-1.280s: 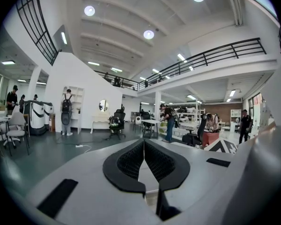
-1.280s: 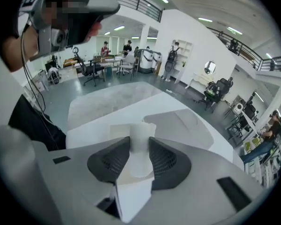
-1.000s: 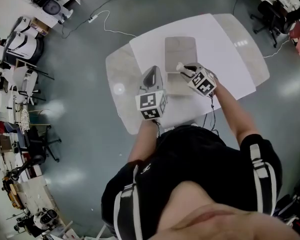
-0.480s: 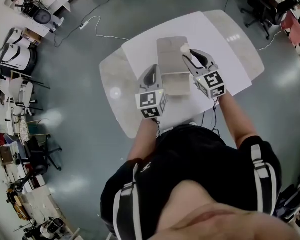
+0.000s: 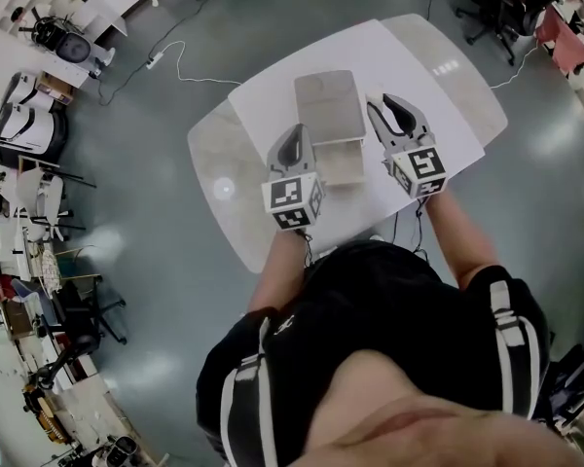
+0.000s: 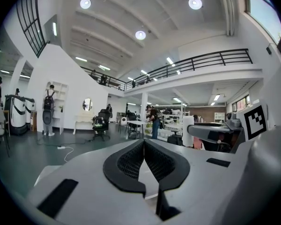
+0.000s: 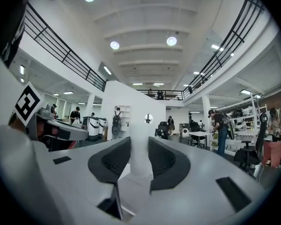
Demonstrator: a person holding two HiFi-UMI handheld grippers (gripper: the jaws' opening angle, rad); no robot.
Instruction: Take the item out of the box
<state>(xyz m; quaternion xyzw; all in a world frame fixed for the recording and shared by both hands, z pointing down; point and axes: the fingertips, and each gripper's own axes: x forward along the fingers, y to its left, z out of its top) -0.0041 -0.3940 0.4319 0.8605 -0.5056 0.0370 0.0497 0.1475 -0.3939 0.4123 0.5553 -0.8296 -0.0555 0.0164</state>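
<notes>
An open cardboard box (image 5: 339, 161) stands on the white table (image 5: 438, 86), its lid flap (image 5: 327, 103) folded back. My right gripper (image 5: 391, 115) is just right of the box, raised off the table. In the right gripper view a white, column-like item (image 7: 139, 159) stands between the pads of the right gripper (image 7: 139, 146); the jaws are closing on it. The item cannot be made out in the head view. My left gripper (image 5: 292, 147) sits at the box's left edge. In its own view the left gripper (image 6: 144, 144) has its pads meeting, nothing between them.
The table has a rounded grey end (image 5: 224, 163) at the left, and grey floor lies all around it. A cable (image 5: 190, 61) runs over the floor behind. Both gripper views look out level into a large hall with people, desks and chairs.
The right gripper has moved from over the box to its right side and a little farther away, carrying the white item. The left gripper has stayed beside the box.
</notes>
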